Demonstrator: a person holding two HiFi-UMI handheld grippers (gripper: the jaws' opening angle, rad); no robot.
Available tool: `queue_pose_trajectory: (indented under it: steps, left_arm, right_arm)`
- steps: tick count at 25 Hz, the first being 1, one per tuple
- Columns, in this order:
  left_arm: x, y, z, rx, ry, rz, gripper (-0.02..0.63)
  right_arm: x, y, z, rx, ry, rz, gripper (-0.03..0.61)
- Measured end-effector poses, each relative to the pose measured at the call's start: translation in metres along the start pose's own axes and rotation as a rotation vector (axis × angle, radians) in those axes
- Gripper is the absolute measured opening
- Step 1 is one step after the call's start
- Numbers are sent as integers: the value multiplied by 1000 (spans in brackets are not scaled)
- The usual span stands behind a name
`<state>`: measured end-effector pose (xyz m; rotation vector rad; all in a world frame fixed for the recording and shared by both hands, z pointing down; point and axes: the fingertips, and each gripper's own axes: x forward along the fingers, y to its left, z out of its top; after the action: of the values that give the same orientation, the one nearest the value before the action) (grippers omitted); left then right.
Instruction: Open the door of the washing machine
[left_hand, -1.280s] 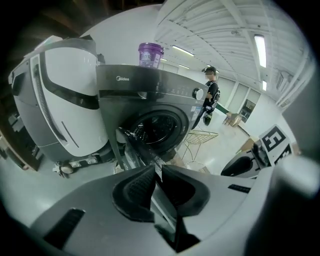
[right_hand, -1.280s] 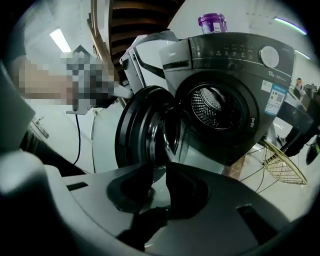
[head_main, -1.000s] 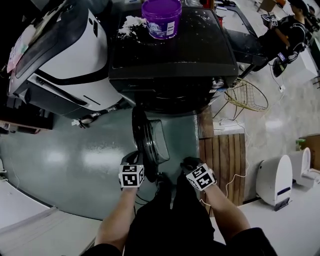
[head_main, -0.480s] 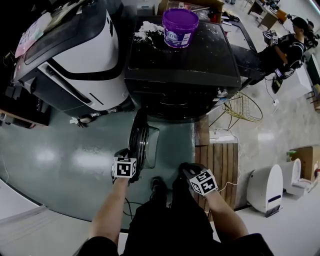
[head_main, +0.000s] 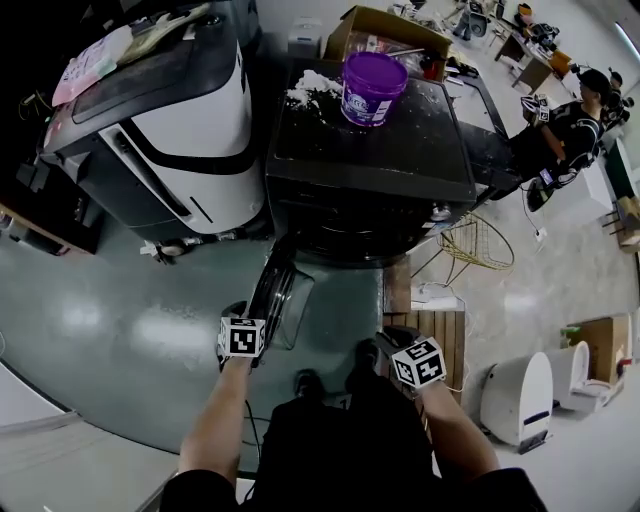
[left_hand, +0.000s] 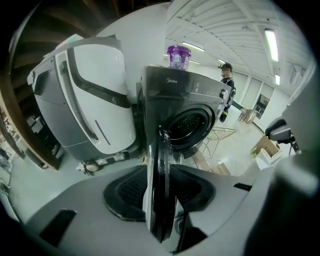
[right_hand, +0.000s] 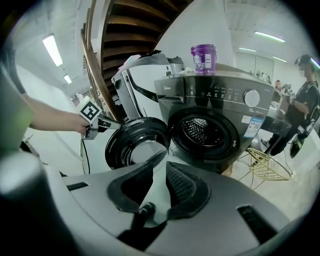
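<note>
Door (left_hand: 159, 145) stands between jaws of left tool (left_hand: 161, 174), just opening; right tool (right_hand: 159, 172) narrow, empty.

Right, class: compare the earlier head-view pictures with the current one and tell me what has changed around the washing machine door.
The door swung wider, leftward in the head view, drawn by the left gripper, whose jaws have just been opening with the door's edge between them. The right gripper remains empty, apart from the door. The washing machine and purple bucket on top are unchanged.
</note>
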<state>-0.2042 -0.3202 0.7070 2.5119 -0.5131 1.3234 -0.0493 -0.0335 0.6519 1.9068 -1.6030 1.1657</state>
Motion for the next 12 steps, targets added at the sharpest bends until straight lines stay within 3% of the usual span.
queue_pose_trajectory:
  steps: [5, 12]
  left_arm:
    - [-37, 5, 36, -42, -110, 29, 152]
    - [-58, -26, 83, -119, -201, -1, 144]
  right_arm:
    - [2, -4, 13, -18, -3, 64, 95]
    - [-7, -37, 76, -58, -99, 121, 83]
